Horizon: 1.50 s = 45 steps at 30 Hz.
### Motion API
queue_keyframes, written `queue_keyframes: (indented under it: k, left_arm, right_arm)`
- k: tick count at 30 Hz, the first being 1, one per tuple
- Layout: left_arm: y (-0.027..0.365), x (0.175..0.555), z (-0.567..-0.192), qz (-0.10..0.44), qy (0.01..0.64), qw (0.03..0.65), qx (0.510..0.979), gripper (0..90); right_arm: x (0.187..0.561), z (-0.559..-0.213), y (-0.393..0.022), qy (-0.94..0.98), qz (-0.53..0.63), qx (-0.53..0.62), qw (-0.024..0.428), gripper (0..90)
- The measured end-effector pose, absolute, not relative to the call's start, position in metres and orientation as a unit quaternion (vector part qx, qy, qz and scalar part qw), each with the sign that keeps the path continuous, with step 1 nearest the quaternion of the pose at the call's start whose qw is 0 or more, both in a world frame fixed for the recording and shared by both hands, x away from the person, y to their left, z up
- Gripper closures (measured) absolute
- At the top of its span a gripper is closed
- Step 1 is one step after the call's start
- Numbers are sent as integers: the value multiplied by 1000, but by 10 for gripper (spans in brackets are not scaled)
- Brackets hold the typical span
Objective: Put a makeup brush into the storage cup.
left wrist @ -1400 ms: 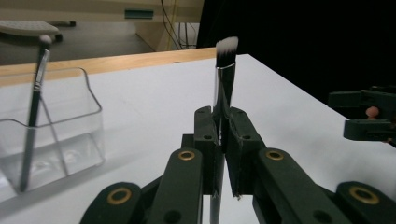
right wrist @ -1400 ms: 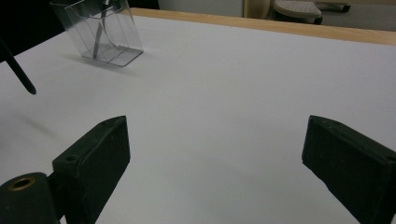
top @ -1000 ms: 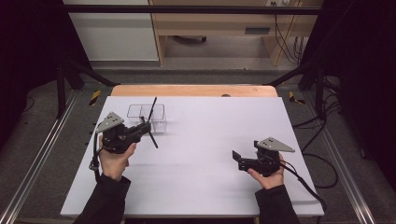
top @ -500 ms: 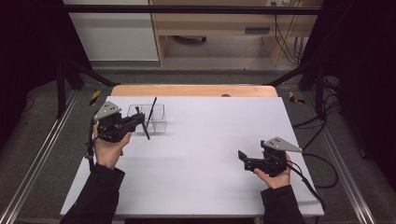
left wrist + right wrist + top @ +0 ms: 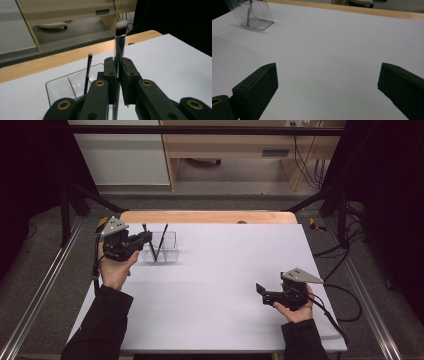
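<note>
Clear organizer near the surface's far left corner, thin brush standing in it, leaning. Nothing between organizer and left gripper. Makeup brush held just beside the organizer, long axis near upright, bristles up. Left fingers clamped tight on its handle. Right gripper near the right edge, fingers wide apart, holding nothing.

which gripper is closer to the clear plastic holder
Left. The left gripper is right beside the clear holder, shut on a makeup brush. The right gripper is open, far across the table near its front right side.
</note>
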<state>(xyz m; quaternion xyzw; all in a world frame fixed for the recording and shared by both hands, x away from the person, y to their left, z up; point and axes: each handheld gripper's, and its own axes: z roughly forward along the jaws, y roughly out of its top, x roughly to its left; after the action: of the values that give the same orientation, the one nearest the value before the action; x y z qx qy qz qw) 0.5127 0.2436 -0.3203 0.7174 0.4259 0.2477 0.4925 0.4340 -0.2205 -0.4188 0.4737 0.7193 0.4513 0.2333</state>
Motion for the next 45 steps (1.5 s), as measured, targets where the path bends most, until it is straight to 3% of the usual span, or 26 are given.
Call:
queue_keyframes:
  k: [22,45]
  left_arm:
    - [241,541,-301,275,433,489,705,834]
    - [235,577,-313,290,443,473,704,834]
  right_arm:
    - [434,-420,-219,723,452,472,224,36]
    - [435,-420,-218,723,455,471,221,35]
